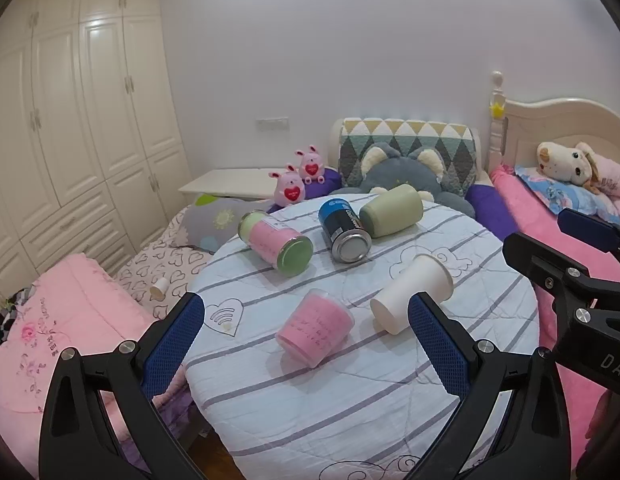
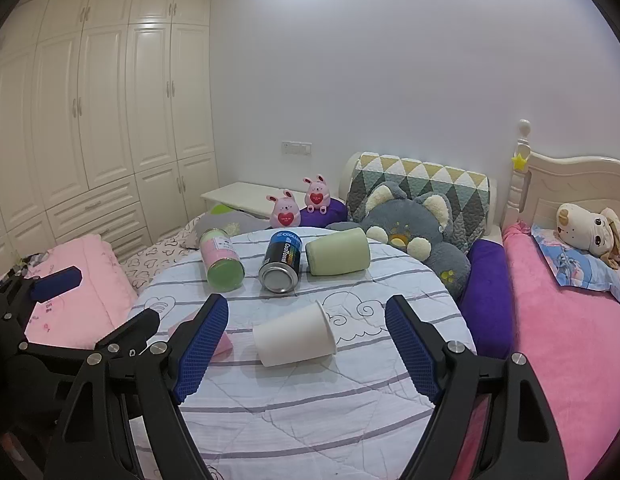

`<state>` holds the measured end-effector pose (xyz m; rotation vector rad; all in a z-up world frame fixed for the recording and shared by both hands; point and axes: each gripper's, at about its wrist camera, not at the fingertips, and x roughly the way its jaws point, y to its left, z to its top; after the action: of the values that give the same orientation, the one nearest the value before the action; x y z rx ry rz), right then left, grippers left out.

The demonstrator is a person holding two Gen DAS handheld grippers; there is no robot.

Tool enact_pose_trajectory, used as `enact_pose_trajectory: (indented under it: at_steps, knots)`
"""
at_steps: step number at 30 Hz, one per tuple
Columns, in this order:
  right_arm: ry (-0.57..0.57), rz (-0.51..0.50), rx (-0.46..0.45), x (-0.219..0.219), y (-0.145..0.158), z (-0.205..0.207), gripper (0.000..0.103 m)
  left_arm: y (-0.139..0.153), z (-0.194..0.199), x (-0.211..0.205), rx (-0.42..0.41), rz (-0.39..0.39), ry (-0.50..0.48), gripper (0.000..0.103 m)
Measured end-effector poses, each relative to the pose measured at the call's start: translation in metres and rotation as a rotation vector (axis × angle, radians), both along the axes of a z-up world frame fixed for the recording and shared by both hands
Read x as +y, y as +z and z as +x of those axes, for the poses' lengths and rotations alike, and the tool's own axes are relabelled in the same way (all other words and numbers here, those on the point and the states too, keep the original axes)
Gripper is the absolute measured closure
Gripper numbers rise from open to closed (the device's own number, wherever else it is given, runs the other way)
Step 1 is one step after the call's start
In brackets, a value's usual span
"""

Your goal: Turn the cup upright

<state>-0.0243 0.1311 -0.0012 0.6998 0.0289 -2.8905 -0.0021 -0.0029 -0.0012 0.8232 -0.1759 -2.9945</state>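
Lining up my wide-open right gripper (image 2: 306, 340) on the tipped white cup (image 2: 294, 338) mid-frame; left gripper (image 1: 306, 336) is hanging open too; next I'm closing around its side.

Both wrist cameras look forward and slightly down along their own fingers, from above the near edge of a round table (image 1: 349, 400) toward the bedroom's far white wall (image 2: 389, 80). The left view sits left of the right one, catching the right gripper (image 1: 549, 248) at its right edge; the right view catches the left gripper (image 2: 94, 304) at its left. Both share the tabletop, the white paper cup (image 1: 411, 298) (image 2: 296, 334), the wardrobe (image 1: 70, 120) and the bed (image 2: 569, 340).
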Motion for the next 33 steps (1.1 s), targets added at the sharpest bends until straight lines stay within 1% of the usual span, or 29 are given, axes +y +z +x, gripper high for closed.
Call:
enact_pose_trajectory:
  at_steps: [26,33]
  knots:
    - [-0.025,-0.01,-0.045,-0.001,-0.005,-0.006,0.021,-0.01,-0.011,-0.001,-0.036,0.037,-0.031,0.0]
    - [-0.022,-0.015,-0.05,-0.004,-0.006,-0.011,0.021,-0.013,-0.016,-0.006,-0.04,0.049,-0.019,0.0]
